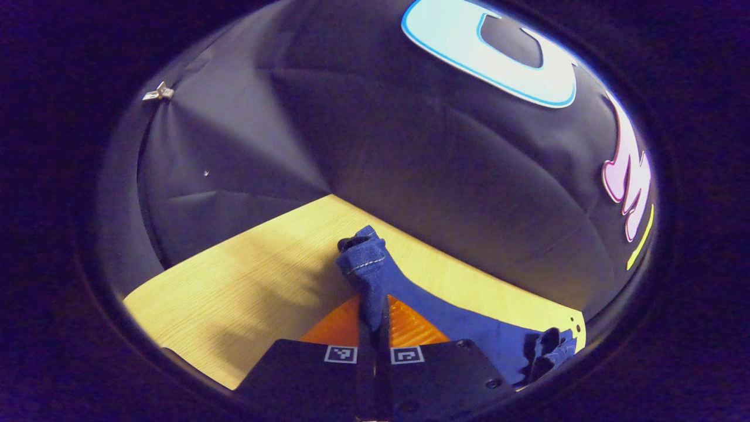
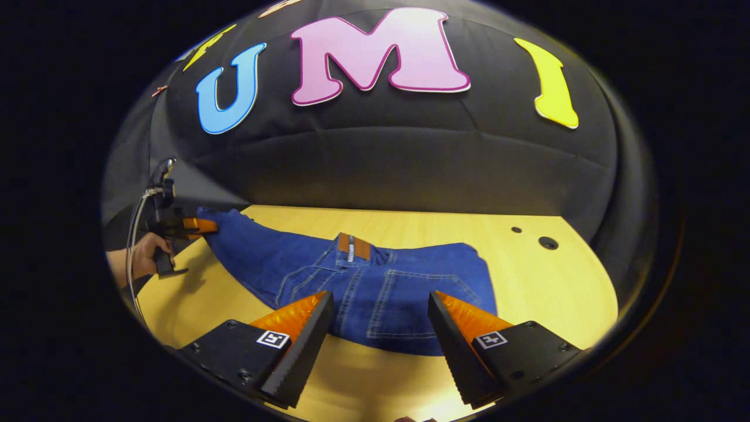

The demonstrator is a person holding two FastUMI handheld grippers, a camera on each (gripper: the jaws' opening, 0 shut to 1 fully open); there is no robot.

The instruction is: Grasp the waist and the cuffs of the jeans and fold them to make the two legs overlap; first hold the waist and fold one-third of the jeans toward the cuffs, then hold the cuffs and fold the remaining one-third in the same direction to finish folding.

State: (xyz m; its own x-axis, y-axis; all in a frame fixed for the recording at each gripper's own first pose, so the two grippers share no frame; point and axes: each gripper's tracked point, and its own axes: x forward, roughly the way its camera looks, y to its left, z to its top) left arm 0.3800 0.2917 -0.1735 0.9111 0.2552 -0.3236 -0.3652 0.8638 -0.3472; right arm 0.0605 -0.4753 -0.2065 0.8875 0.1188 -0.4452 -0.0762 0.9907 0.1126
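Blue denim, soft and floppy, so no holding its own shape once lifted. Thick at the seams and a bit heavy, not slippery, not breakable.

Starting at the left of the right gripper view: a hand [image 2: 142, 256] holding the left gripper [image 2: 202, 225], pinched on the far end of the jeans [image 2: 375, 287]. Same grip seen up close in the left gripper view: left gripper [image 1: 373, 319] squeezed tight on a bunched leg end [image 1: 361, 258], cloth poking up past the tips. Looks like the cuffs, lifted a little off the wooden table [image 1: 246, 293].

Moving right: jeans stretched out across the table, long leg part running to the middle, then the waist with a brown patch [image 2: 353, 247] and a back pocket [image 2: 410, 299] facing up. Lying flat there, near the front edge.

At the right and front: right gripper [image 2: 378, 328] spread wide, holding nothing, hanging just over the waist part with one finger to each side of the pocket.

Best spot to grab: likely the thick waistband, through both layers. Thin single cloth would probably sag and slip. Slow lifting needed, or the loose middle may drag and wrinkle.
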